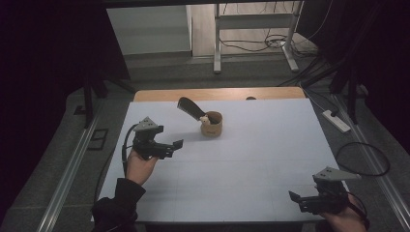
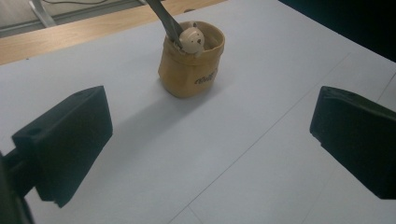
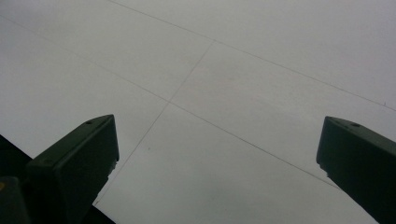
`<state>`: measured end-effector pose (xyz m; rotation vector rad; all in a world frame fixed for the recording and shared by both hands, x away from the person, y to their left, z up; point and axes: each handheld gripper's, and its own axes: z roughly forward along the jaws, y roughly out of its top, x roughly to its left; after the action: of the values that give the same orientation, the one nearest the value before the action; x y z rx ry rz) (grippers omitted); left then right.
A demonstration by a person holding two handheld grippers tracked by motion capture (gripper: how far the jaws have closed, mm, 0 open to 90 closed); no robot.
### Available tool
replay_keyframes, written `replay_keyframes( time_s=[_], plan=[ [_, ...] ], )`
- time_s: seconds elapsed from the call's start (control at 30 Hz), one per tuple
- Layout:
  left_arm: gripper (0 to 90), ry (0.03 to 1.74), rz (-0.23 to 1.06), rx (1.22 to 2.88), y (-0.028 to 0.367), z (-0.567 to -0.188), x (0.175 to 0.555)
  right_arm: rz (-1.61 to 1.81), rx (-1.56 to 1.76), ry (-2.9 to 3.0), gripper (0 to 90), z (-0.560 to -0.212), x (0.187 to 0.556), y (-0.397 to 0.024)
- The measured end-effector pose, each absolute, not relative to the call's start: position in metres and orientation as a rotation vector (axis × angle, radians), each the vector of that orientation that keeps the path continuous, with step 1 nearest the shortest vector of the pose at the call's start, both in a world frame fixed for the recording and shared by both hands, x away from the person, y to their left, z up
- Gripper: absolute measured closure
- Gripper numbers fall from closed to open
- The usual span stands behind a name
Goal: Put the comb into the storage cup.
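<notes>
Tan pouch (image 1: 211, 124) upright, dark handle (image 1: 190, 108) leaning far-left

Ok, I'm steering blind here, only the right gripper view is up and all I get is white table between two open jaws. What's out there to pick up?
Observer: A small tan pouch stands upright toward the table's far edge.
Operator: Anything in it?
Observer: A little bear-faced figure peeks over its rim, beside a dark flat tool leaning out up and left.
Operator: Where's the other gripper?
Observer: The left gripper hangs open, left of the pouch, aimed at it, touching nothing.
</notes>
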<state>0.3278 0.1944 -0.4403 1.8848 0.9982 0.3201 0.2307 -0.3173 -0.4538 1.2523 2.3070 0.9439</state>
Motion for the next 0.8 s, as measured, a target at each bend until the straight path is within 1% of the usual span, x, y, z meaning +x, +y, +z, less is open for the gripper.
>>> replay_keyframes(
  time_s=[0.8],
  plan=[
    [0.0, 1.006, 0.311, 1.866, 0.2, -0.442, 0.302, 0.934, 1.222, 2.323, 0.0, -0.454, 0.23, -0.315]
  ],
)
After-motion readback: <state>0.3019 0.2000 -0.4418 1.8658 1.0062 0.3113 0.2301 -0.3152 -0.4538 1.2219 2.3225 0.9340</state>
